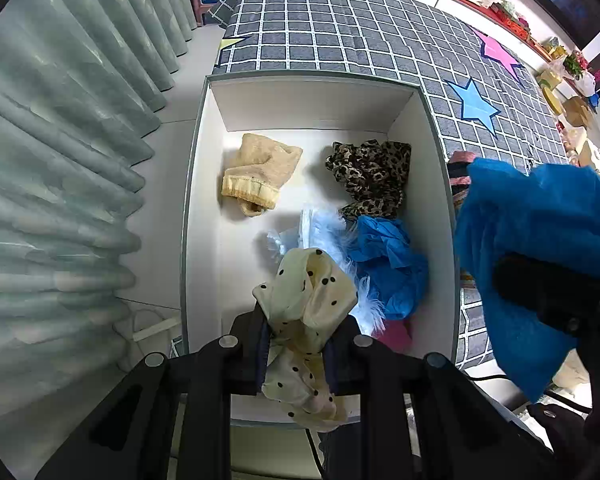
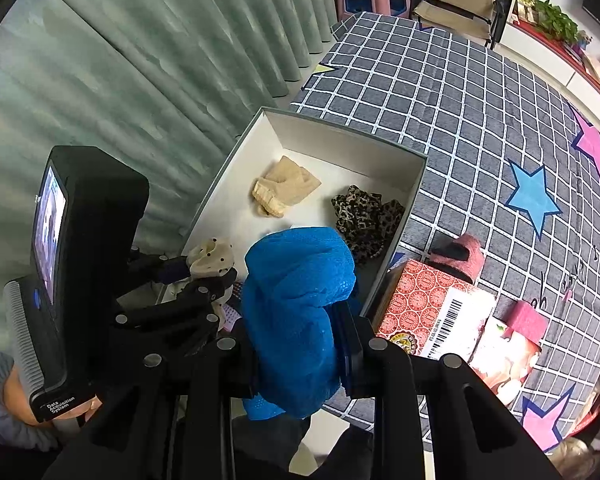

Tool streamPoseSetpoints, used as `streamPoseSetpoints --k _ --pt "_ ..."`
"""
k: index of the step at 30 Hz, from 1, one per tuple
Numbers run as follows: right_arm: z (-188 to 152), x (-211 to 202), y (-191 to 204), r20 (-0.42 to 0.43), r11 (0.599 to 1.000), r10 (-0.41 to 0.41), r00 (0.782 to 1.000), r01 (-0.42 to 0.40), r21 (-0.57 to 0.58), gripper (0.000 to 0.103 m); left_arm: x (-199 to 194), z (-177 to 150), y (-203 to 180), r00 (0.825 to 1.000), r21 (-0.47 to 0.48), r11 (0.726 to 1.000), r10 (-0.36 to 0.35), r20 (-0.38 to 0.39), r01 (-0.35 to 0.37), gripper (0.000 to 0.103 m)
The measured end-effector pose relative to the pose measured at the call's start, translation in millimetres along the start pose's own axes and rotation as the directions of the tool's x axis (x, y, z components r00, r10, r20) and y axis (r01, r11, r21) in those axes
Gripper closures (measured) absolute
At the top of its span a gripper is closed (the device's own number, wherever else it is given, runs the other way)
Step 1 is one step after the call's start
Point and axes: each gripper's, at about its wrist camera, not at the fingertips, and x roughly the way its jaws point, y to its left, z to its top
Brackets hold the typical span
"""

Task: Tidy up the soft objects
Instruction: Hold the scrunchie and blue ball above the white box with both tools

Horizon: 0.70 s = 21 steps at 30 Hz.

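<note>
The dotted cloth (image 1: 308, 304) hangs pinched in the closed left claw (image 1: 300, 340) above the white box (image 1: 196, 168), probably for dropping in. The right claw (image 2: 300, 344), clamped on a blue cloth (image 2: 296, 312), waits beside the box rim.

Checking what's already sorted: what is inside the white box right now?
Inside the white box: a beige cloth, leopard-print cloth, pale blue fluffy piece and blue crumpled cloth. The near end is covered by the held polka-dot cloth.
</note>
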Motion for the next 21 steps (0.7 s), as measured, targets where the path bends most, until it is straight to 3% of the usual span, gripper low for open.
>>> streamPoseSetpoints --k 21 --pt "-3.7 -2.7 1.7 0.008 1.0 -0.003 1.0 0.003 0.006 0.073 -1.2 -2.8 -2.1 1.0 0.01 1.0 0.004 0.007 -0.004 0.079"
